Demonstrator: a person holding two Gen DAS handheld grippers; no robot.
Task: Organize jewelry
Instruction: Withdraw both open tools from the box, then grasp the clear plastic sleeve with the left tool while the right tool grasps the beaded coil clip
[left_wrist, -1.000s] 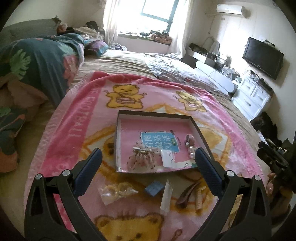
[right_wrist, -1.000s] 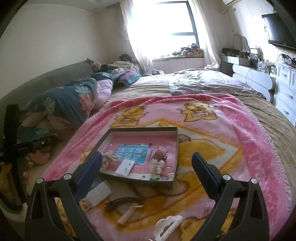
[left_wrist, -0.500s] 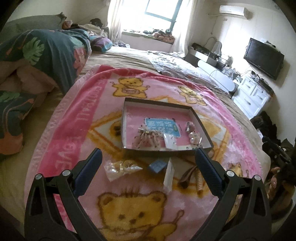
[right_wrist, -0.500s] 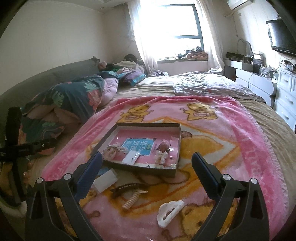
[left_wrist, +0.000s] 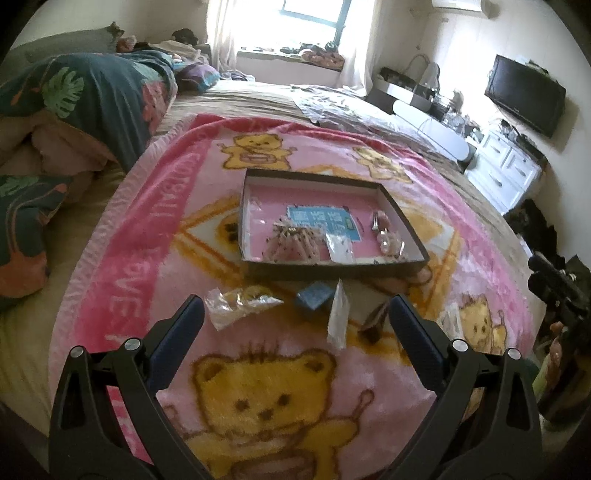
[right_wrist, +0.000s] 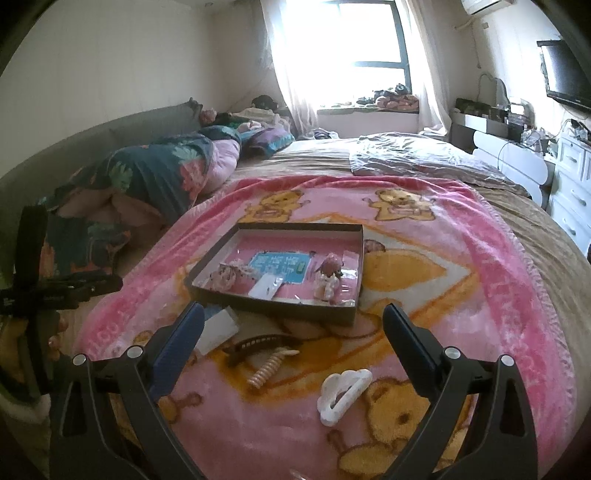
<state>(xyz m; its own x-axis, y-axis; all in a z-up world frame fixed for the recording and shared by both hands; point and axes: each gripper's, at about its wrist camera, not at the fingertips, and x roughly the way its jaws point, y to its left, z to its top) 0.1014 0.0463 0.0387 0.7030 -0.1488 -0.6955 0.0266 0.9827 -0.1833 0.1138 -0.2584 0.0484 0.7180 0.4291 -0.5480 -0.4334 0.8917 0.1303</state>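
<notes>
Both grippers hang above a pink blanket (left_wrist: 122, 258) spread on a bed, each with its jaws spread wide and nothing between them.

Left gripper (left_wrist: 295, 314): it hovers over the near part of the blanket. Items lying loose beyond its fingers, left to right:
- a clear bag (left_wrist: 236, 302) holding yellowish pieces;
- a blue box (left_wrist: 314, 295), just right of the bag;
- a white packet (left_wrist: 338, 317), touching or just beside the blue box;
- a dark clip (left_wrist: 375, 323), partly hidden by the right finger.

The tray (left_wrist: 332, 271) sits beyond these items, near the middle of the blanket. Its contents, left to right:
- a pale frilly piece (left_wrist: 291, 243);
- a small white card (left_wrist: 340, 249);
- a blue label (left_wrist: 323, 221), flat on the floor of the tray, farther back;
- a cluster of small pinkish ornaments (left_wrist: 386, 236) by the right wall.

Right gripper (right_wrist: 293, 319): it hovers over the near right part of the blanket, with the tray (right_wrist: 280, 310) just beyond its fingers. Loose items on the blanket, left to right:
- a white packet (right_wrist: 218, 328), beside the left finger;
- the dark clip (right_wrist: 258, 341), curved, lying flat;
- a beige spiral clip (right_wrist: 269, 367), touching or just near the dark clip;
- a white cloud clip (right_wrist: 341, 395), nearest the camera, apart from the others.

A folded quilt (right_wrist: 155, 177) lies at the far left of the bed.
</notes>
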